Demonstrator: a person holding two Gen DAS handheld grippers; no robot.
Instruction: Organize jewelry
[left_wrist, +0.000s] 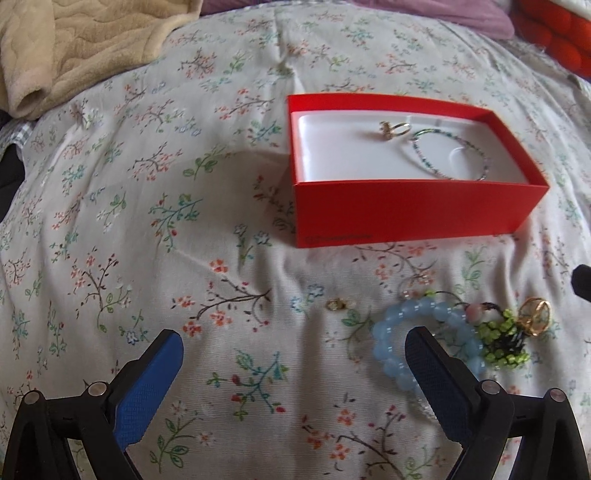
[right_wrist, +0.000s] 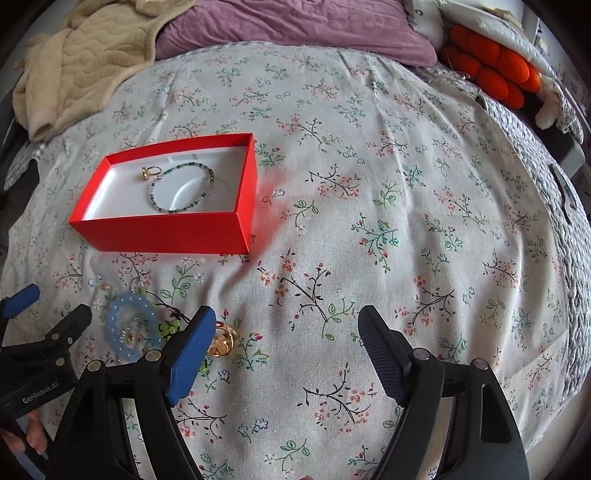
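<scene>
One red box (right_wrist: 162, 230) on a floral bedspread (right_wrist: 369, 184), two pieces inside, a jewelry cluster outside.

Inside: one gold ring (right_wrist: 150, 172), one beaded bracelet (right_wrist: 183, 188). Near its front wall: one blue bead bracelet (left_wrist: 424, 332), green beaded charm (left_wrist: 506, 343), gold ring (left_wrist: 535, 317), small earring (left_wrist: 337, 305). Left gripper (left_wrist: 293, 354) and right gripper (right_wrist: 288, 332) both gape wide, empty, with bare bedspread ahead.

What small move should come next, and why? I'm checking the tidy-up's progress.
Probably ease the open left gripper rightward to straddle the pale blue bead bracelet. It still lies on the floral bedspread, partly behind the gripper's right finger, while the red box already holds a gold ring and a thin beaded bracelet.
</scene>
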